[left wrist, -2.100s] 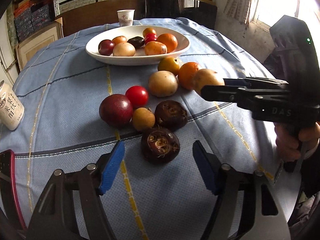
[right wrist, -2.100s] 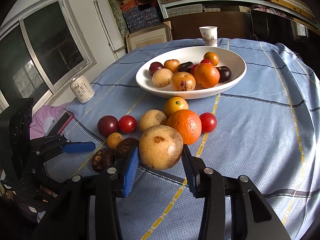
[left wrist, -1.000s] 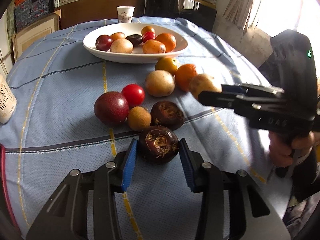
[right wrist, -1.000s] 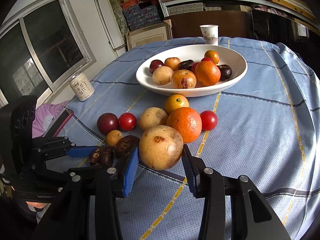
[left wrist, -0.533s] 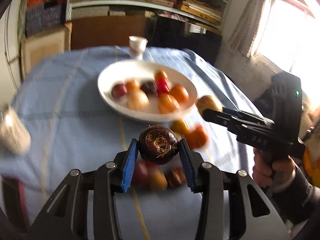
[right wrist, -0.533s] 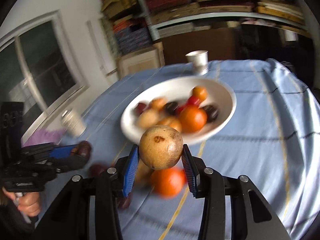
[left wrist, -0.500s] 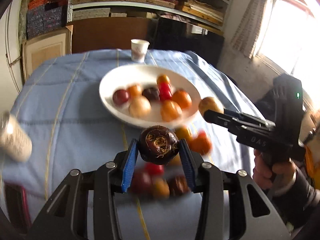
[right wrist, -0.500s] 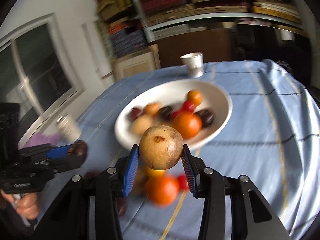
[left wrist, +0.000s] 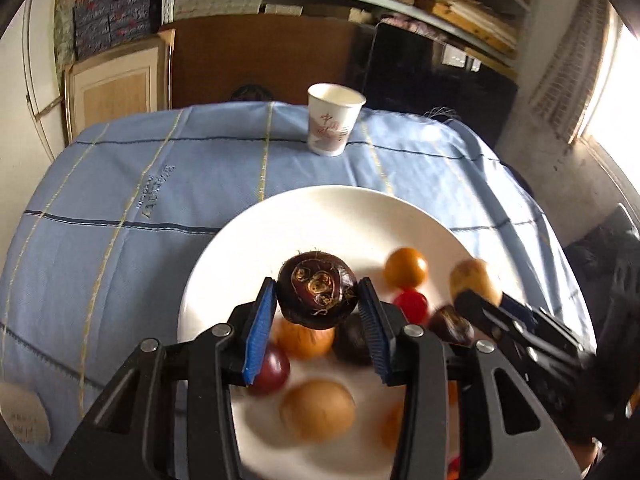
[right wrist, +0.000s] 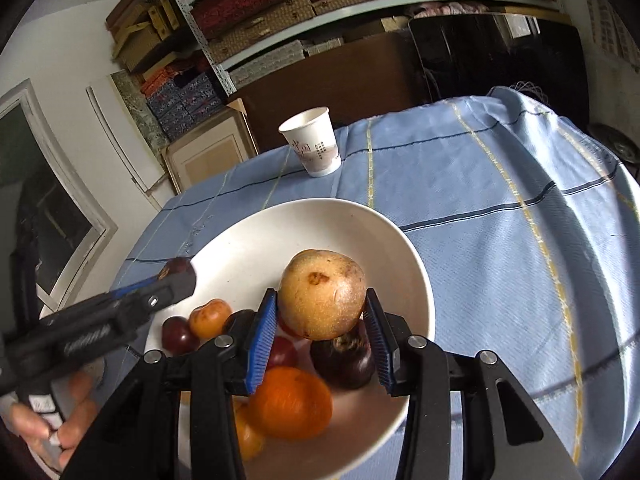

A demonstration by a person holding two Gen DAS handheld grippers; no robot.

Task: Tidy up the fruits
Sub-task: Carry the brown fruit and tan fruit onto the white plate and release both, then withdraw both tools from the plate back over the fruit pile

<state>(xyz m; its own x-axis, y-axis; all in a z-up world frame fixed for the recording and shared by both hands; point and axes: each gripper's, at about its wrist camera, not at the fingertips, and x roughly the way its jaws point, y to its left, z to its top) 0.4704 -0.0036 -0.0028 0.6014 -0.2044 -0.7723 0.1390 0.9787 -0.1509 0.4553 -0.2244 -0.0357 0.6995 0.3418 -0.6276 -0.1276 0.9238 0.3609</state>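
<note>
Blue cloth (left wrist: 168, 200) with thin yellow and dark grid lines covers the table, draped over the far edge. White bowl (left wrist: 344, 216) sits on it, near side of a paper cup (left wrist: 334, 124) that stands upright by the far edge, apart from the bowl. Bowl holds mixed fruit, partly motion-blurred: an orange (right wrist: 290, 402), small red and purple fruits, dark ones, tan ones.

Left gripper (left wrist: 318, 320) is over the bowl, blue pads clamped on a dark brown knobbly fruit (left wrist: 318, 294), held off the surface. Right gripper (right wrist: 322, 332) also over the bowl, pads pressed on a tan speckled round fruit (right wrist: 322, 294), held clear above the fruit in the bowl. Each gripper shows in the other's view, off to the side, fruit at its tip. A hand (right wrist: 60, 424) grips the left tool's handle.

Room: metal shelving (right wrist: 248, 12) along the back wall, stacked with woven and patterned boxes; brown board and a dark glossy panel (left wrist: 432, 80) behind the table; a framed panel (left wrist: 116, 88) leaning on the left wall. Bright window far right in the left wrist view, another window at left in the right wrist view. White can (left wrist: 24, 420) at the table's near left edge, blurred.
</note>
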